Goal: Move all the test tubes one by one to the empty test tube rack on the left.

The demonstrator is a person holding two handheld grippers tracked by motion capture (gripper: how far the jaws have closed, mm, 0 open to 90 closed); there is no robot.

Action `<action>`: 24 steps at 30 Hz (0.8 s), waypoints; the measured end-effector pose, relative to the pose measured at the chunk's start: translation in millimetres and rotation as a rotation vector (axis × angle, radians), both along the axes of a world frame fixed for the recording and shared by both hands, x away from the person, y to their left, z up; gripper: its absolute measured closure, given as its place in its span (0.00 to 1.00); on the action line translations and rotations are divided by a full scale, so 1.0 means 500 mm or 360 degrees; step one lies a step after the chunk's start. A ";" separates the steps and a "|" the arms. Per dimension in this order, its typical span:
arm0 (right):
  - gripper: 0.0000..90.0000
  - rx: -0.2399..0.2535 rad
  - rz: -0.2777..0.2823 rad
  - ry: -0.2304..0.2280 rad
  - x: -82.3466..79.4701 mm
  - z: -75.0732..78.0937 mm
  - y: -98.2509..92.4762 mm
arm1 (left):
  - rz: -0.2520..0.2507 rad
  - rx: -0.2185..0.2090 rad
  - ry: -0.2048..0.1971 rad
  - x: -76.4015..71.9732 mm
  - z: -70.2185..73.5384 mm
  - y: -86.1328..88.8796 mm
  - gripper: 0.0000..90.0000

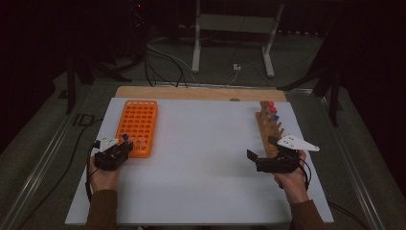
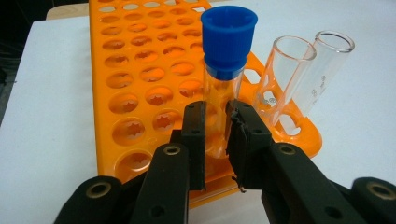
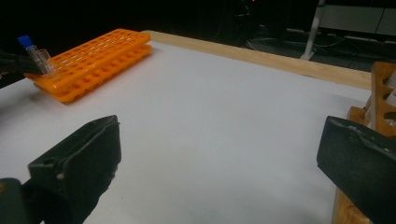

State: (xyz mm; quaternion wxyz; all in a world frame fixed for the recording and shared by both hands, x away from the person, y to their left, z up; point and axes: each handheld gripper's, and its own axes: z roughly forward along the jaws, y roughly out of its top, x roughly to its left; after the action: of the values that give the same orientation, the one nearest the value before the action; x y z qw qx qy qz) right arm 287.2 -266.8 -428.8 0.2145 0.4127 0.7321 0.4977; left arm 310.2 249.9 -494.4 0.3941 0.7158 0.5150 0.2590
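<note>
Blue-capped tube upright over near edge of orange rack; bottom end hidden behind pads. Left tool clamped on glass below cap (two uncapped tubes just beside). Right tool jaws apart, nothing between, wooden rack cut off.

A clear glass tube with a blue cap is standing upright between the left jaws, its lower end sitting in the orange rack just ahead of them.

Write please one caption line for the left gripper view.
Left tool grips a blue-capped tube over the orange rack, beside two open tubes.
</note>
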 end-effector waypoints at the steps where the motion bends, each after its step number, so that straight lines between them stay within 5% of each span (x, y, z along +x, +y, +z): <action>1: 0.00 0.0001 0.0000 0.0000 0.000 0.000 -0.001 | 0.0005 -0.0003 0.0002 -0.001 0.000 0.000 0.86; 8: 0.00 0.0009 -0.0006 -0.0002 0.000 0.002 -0.004 | 0.0036 -0.0042 -0.0038 -0.014 0.016 0.009 0.75; 15: 0.00 0.0010 -0.0012 -0.0004 0.001 0.002 -0.007 | 0.0021 -0.0156 -0.0156 -0.040 0.051 0.020 0.62; 24: 0.00 -0.0009 -0.0030 -0.0015 0.003 0.007 -0.007 | -0.0075 -0.0257 -0.0277 -0.057 0.090 0.003 0.32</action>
State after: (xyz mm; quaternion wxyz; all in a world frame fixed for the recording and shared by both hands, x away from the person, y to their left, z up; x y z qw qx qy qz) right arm 288.7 -270.4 -425.2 0.2238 0.4166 0.7285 0.4957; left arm 281.8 251.4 -449.2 0.4997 0.6684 0.4810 0.2686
